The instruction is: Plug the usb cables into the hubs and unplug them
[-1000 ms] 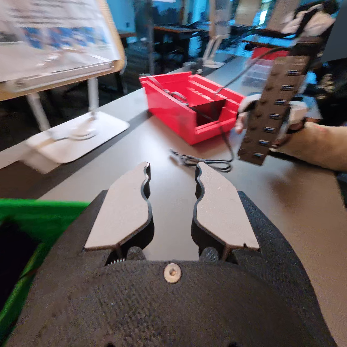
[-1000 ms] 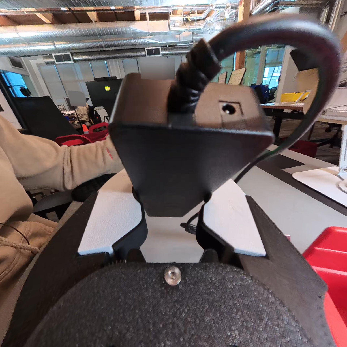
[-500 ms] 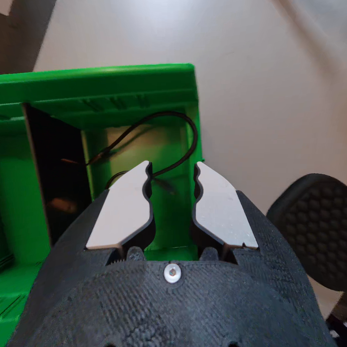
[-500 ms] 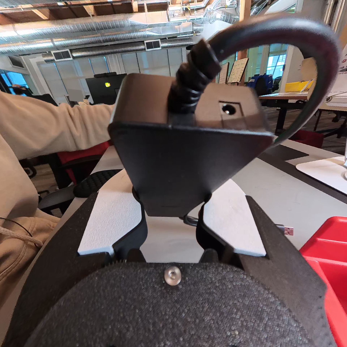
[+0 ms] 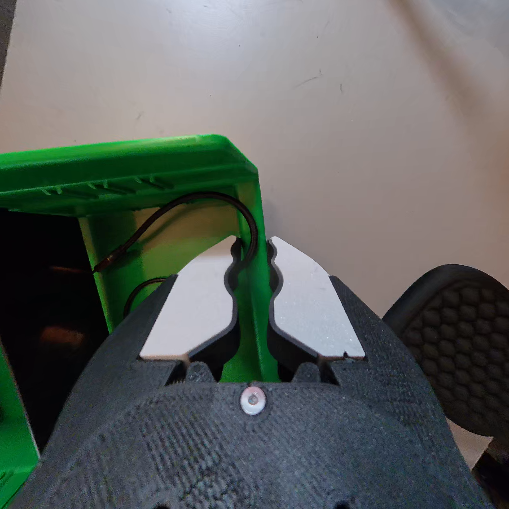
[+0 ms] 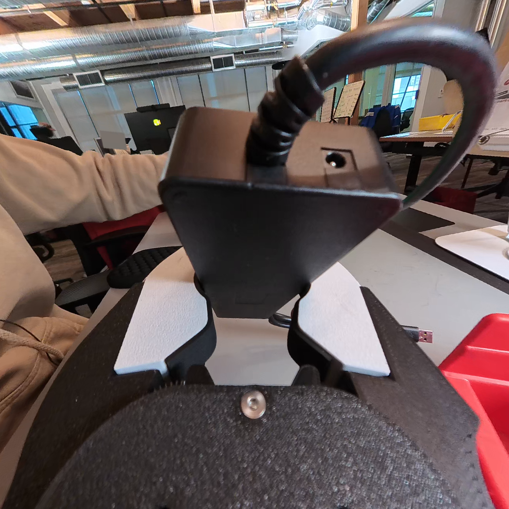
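Two grippers work over a grey table (image 5: pixel 358 137). Left gripper (image 5: pixel 251 248), jaws parted, straddles the green bin (image 5: pixel 124 165) wall beside a thin black USB cable (image 5: pixel 192 199). Right gripper (image 6: pixel 252 283) clamps the black USB hub (image 6: pixel 264 234) upright; its plug (image 6: pixel 422 336) lies near the red bin (image 6: pixel 484 366).

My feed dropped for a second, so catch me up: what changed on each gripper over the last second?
The left gripper swung away from the table, down to the green plastic bin, and narrowed around the thin black cable beside the bin's corner wall; a firm pinch isn't clear. The right gripper stayed clamped on the black box-shaped USB hub, its thick black cord looping overhead as before.
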Available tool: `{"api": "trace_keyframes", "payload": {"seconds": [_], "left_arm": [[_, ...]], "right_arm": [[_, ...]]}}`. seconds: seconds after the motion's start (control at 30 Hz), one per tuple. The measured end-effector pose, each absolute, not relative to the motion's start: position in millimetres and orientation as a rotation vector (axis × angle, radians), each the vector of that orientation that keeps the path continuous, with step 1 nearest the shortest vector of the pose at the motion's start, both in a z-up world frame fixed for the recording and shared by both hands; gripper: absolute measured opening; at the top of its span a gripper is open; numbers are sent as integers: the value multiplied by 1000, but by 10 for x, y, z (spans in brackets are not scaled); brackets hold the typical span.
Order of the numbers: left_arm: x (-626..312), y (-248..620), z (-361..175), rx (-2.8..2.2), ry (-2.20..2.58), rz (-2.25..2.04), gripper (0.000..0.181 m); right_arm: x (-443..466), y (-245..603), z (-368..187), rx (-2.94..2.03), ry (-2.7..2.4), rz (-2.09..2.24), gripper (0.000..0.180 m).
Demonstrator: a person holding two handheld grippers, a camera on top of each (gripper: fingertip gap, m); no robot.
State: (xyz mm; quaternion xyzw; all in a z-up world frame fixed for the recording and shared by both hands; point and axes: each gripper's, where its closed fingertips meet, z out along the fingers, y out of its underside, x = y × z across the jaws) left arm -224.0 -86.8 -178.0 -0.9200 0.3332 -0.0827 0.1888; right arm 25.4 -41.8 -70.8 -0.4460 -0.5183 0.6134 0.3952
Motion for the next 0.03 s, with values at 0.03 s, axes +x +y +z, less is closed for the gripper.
{"api": "trace_keyframes", "payload": {"seconds": [0.03], "left_arm": [[-2244,-873,-1763,-2579,928,-226,18]], "right_arm": [[252,-428,-710,-1130,-1318,1556,64]]}}
